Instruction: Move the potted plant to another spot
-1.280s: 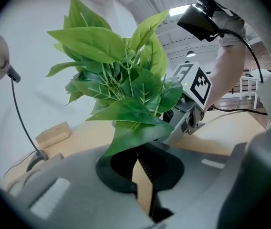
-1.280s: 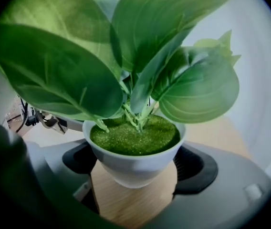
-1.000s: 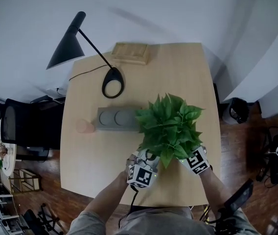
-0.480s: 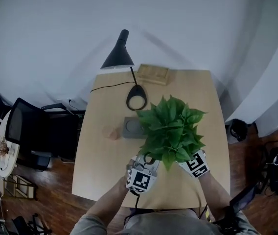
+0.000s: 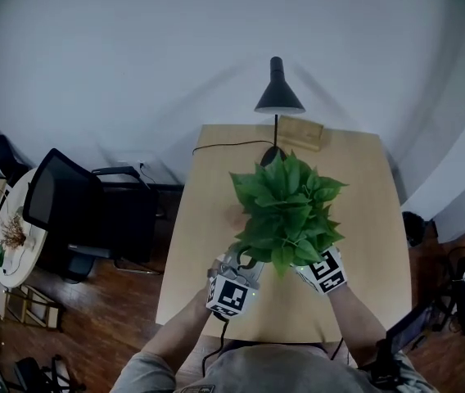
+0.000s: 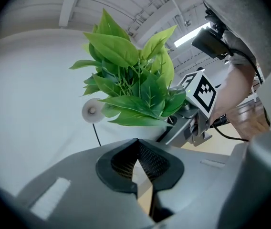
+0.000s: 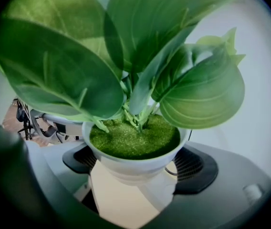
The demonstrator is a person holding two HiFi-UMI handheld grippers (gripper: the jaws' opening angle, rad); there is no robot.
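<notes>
1. Head view: the green leafy potted plant (image 5: 286,211) hangs over the near half of the light wooden table (image 5: 372,219). The left gripper (image 5: 234,277) and right gripper (image 5: 322,267) come in at its base, one on each side under the leaves.
2. Right gripper view: the white bowl-shaped pot (image 7: 135,163), topped with green moss-like filling, is clamped between the two jaws, with a dark pad against each flank.
3. Left gripper view: the jaws are pressed together at the tips with nothing between them. The plant stands just beyond; I cannot tell whether this gripper props the pot.
4. A black cone-shaded desk lamp (image 5: 278,97) and a small wooden box (image 5: 302,133) stand at the far edge, well apart from the plant.
5. Step in hand, as I judge it: the carry. The pot looks clear of the tabletop and is not yet set down.
6. The next move calls for a bare patch of table. Keep the pot upright and lower it until the base rests flat — only then let the right jaws go. With one grasp on a sloping bowl under top-heavy foliage, tipping or slipping is the risk.
</notes>
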